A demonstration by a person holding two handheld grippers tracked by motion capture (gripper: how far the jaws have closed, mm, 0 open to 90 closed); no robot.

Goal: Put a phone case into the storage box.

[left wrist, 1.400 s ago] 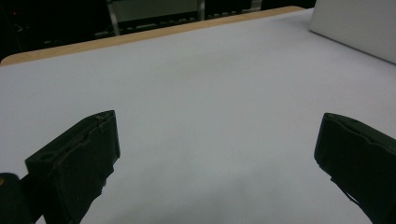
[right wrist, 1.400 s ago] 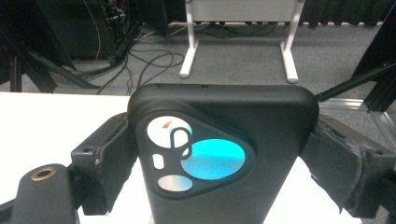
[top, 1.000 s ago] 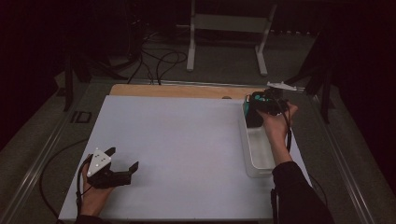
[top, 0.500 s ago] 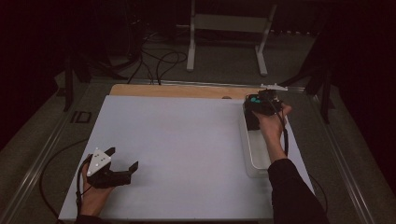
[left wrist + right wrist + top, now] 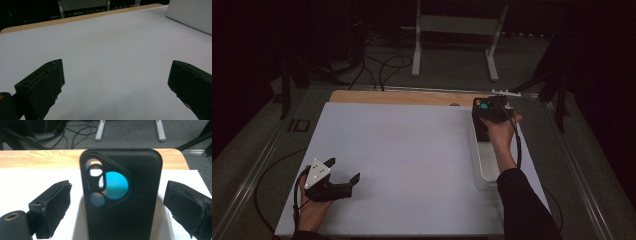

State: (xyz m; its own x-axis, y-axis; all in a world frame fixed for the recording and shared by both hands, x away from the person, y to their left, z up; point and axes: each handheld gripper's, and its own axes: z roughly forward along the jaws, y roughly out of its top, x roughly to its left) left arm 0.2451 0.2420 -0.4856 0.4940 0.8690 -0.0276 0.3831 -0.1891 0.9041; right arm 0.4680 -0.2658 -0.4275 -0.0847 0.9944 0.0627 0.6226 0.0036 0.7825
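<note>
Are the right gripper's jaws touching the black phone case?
Apart. The right gripper view shows the right gripper open, with white gaps between each jaw and the black phone case.

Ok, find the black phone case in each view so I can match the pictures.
High view: the phone case stands at the far end of the white tray, under the right gripper.
Left gripper view: not in it; a corner of the tray is top right.
Right gripper view: centre, between the open jaws.
Shared landmark: the table's wooden far edge.
</note>
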